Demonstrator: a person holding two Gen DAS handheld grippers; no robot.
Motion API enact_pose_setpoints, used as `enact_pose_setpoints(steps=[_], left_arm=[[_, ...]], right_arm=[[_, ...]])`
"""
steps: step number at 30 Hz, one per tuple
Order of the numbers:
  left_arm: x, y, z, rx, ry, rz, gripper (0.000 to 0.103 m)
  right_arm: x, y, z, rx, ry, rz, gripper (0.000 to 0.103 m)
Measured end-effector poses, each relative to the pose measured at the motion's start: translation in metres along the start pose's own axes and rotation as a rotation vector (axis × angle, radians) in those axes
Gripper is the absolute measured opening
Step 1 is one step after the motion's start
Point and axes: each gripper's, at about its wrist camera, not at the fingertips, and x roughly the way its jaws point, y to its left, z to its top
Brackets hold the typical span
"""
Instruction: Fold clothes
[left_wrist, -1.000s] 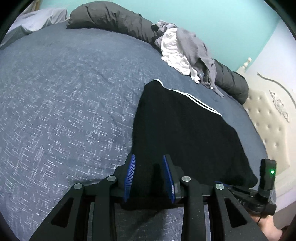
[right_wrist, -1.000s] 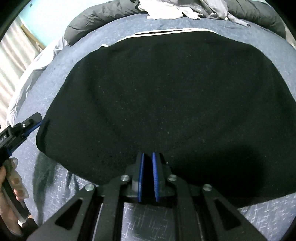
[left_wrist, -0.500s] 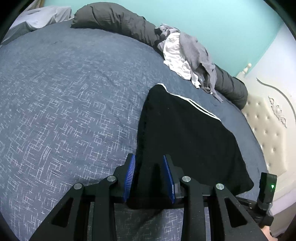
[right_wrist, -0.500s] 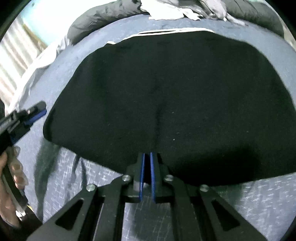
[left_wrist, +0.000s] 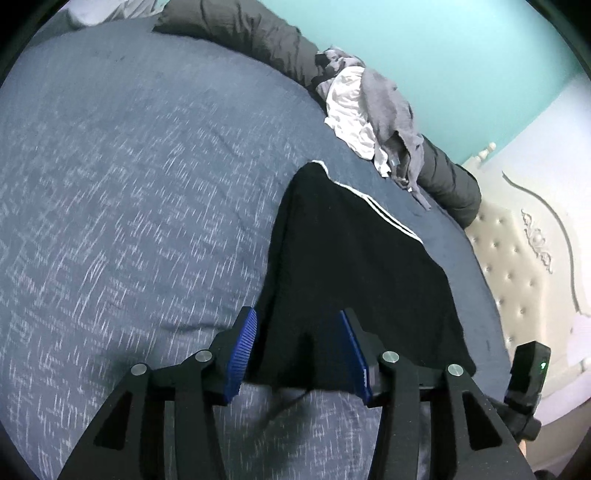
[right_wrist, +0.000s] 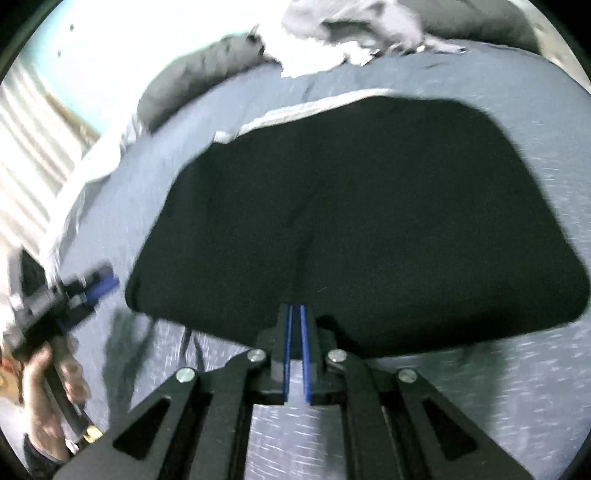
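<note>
Shorts (left_wrist: 354, 266) lie flat on the bed (left_wrist: 129, 203), near its headboard edge. Left tool (left_wrist: 299, 343) is opening, the hem between its pads but unpressed; right tool (right_wrist: 295, 347) is pinched shut on the hem. Probably a fold is starting; next, lift that hem across.

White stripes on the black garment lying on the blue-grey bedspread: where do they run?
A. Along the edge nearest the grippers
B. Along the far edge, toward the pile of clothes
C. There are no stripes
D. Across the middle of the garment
B: the white stripes trace the black garment's far edge, on the side toward the grey and white pile of clothes.
</note>
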Motion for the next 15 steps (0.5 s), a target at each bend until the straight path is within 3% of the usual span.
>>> enact_pose_setpoints(steps=[2, 4, 8, 15], left_arm=[[-0.001, 0.003, -0.003, -0.015, 0.014, -0.007, 0.053], [-0.001, 0.005, -0.006, -0.032, 0.028, -0.013, 0.064], [0.006, 0.008, -0.012, -0.042, 0.062, -0.005, 0.065], [0.028, 0.021, -0.021, -0.112, 0.106, -0.007, 0.065]], right_arm=[[-0.018, -0.022, 0.002, 0.032, -0.037, -0.008, 0.004], [-0.026, -0.033, 0.003, 0.06, -0.068, -0.021, 0.004], [-0.039, -0.071, 0.0, 0.135, -0.094, -0.027, 0.004], [-0.052, -0.087, -0.005, 0.165, -0.104, -0.012, 0.004]])
